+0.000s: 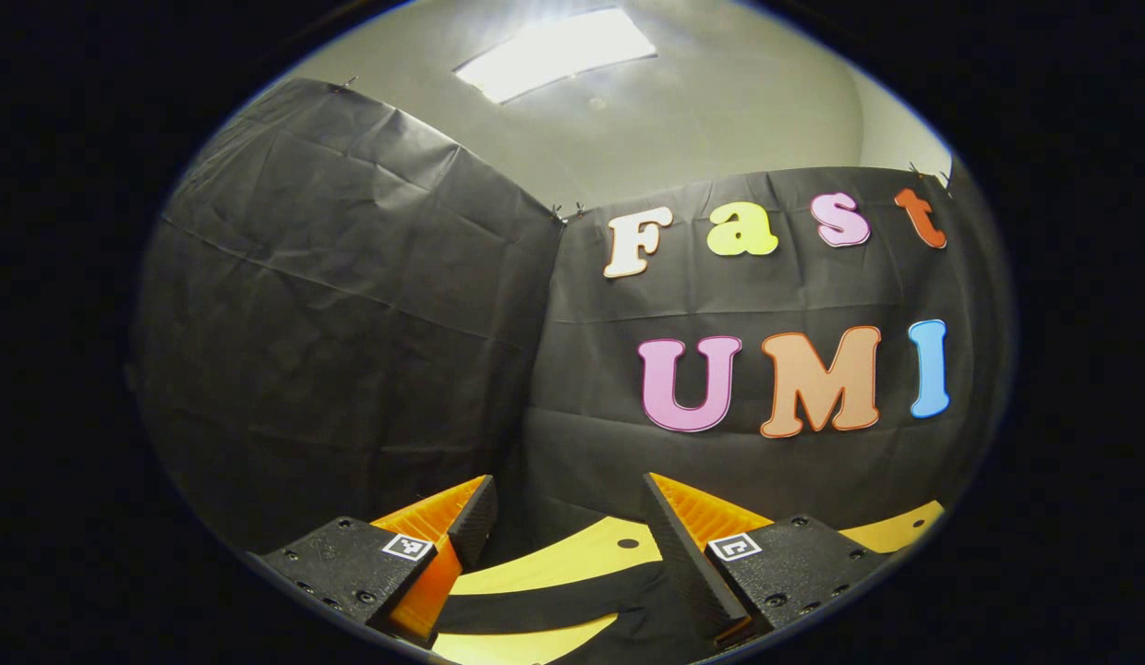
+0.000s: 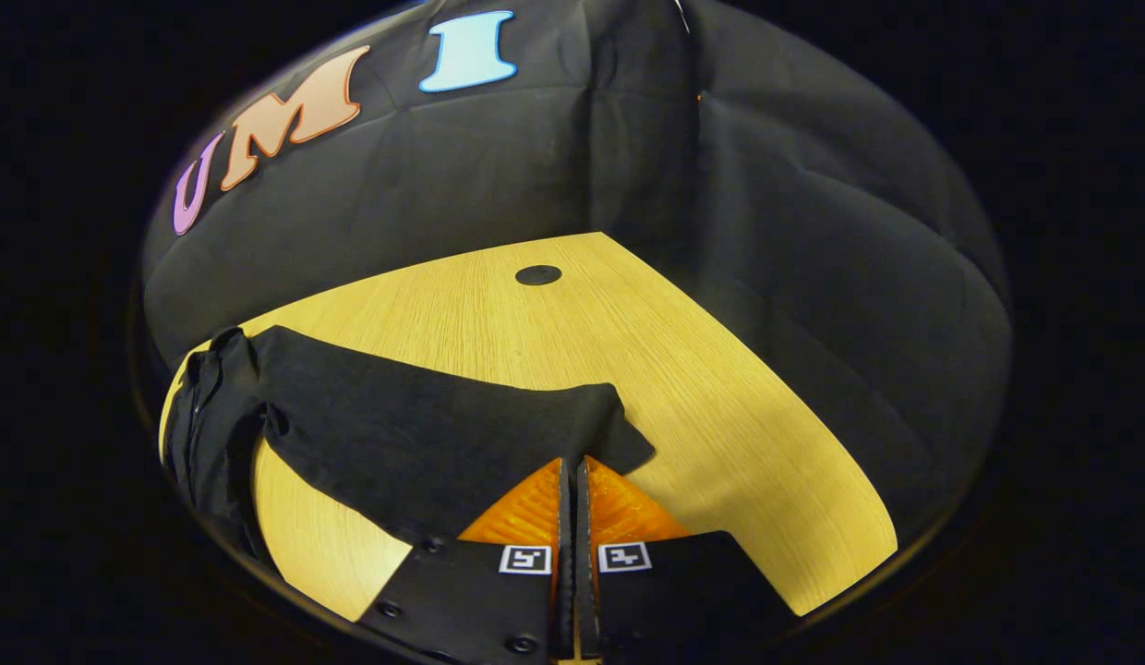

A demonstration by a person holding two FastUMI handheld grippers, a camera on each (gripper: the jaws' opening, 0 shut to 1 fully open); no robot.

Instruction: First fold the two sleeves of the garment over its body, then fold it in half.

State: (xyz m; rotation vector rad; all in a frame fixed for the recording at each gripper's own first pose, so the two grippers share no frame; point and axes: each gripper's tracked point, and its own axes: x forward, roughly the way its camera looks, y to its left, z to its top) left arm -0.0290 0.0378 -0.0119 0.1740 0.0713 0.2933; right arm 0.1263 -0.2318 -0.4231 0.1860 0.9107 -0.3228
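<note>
Pinching a sleeve [image 2: 462, 443] of the black garment [image 2: 212, 416] over the desk [image 2: 720, 406], the right gripper [image 2: 572, 480] is pressed together; the left gripper [image 1: 563, 526] is spread above the desk's far edge.

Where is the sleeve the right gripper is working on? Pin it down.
In the right gripper view, the black sleeve stretches across the wooden table, running from the bunched garment at left to the right gripper, whose closed fingers meet at its end.

Right claw [image 2: 572, 476] pinching garment's sleeve [image 2: 443, 443]

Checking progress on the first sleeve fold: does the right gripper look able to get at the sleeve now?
Probably yes: the right gripper seems shut on the black sleeve, nothing between them.
</note>
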